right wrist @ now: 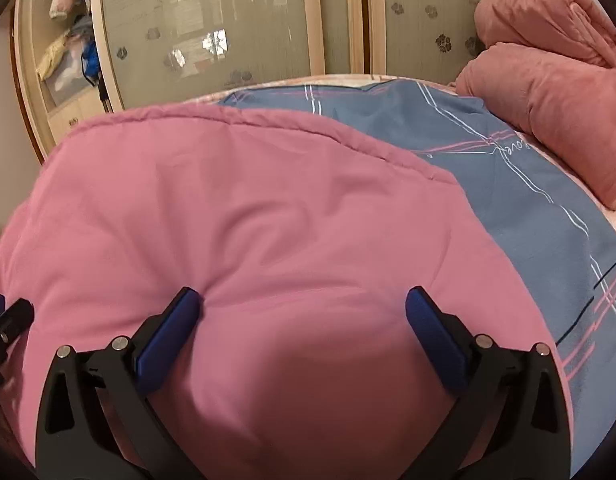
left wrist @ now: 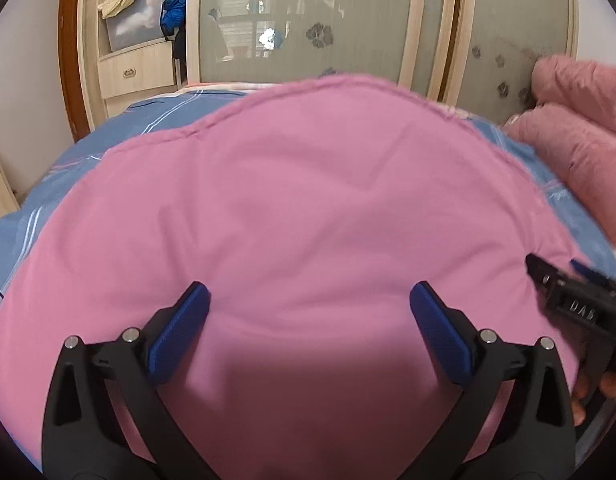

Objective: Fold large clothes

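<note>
A large pink padded quilt [left wrist: 291, 200] lies spread on the bed and fills most of both views [right wrist: 235, 216]. Its stitched far edge runs across the top. My left gripper [left wrist: 310, 292] is open, its blue pads wide apart just above the quilt near its near edge. My right gripper [right wrist: 303, 298] is open too, with its pads pressing lightly into the quilt. The right gripper also shows at the right edge of the left wrist view [left wrist: 568, 300], and the left gripper at the left edge of the right wrist view [right wrist: 3, 324]. Neither holds fabric.
A blue sheet with pink and white lines [right wrist: 528, 184] covers the bed under the quilt. A rolled pink blanket [right wrist: 548, 92] lies at the far right. Behind the bed stands a wardrobe with frosted sliding doors [left wrist: 308, 20] and an open shelf of clothes [left wrist: 143, 4].
</note>
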Available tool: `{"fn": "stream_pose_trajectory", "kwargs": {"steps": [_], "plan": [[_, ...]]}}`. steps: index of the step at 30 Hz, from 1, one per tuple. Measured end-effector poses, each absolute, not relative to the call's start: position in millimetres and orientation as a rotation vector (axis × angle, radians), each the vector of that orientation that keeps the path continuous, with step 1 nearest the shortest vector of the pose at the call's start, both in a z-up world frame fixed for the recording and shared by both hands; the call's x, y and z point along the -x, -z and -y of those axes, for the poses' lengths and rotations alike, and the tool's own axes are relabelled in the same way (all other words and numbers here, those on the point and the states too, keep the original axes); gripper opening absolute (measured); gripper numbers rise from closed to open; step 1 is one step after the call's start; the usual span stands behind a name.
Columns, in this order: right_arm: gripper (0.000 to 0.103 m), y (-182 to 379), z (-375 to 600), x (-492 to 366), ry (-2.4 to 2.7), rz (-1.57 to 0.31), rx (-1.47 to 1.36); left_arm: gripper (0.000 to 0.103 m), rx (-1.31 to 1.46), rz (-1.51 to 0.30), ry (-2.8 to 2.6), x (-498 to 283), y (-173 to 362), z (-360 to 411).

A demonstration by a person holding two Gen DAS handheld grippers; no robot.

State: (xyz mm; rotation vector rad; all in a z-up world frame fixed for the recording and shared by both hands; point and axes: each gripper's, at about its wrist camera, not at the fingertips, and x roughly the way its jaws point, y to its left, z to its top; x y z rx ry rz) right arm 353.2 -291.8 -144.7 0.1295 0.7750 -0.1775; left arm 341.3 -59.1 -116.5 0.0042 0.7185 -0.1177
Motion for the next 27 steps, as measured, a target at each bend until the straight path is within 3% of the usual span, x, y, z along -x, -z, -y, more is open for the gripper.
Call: {"fn": "stream_pose_trajectory", "kwargs": {"steps": [8,16,27], "plan": [[0.102,147,292,-363,0.173,-0.828,-0.123,0.101,-0.045,-0.739,0.078,-347,119,65],[0.102,80,265,-201,0.262,-0.581,-0.174,0.101,-0.088,-0.554,0.052,-214,59,60],[0.102,42,209,-95,0.224,-0.541,-0.1,0.101,-0.049,-0.417,0.088,-80,-6,60]]}}
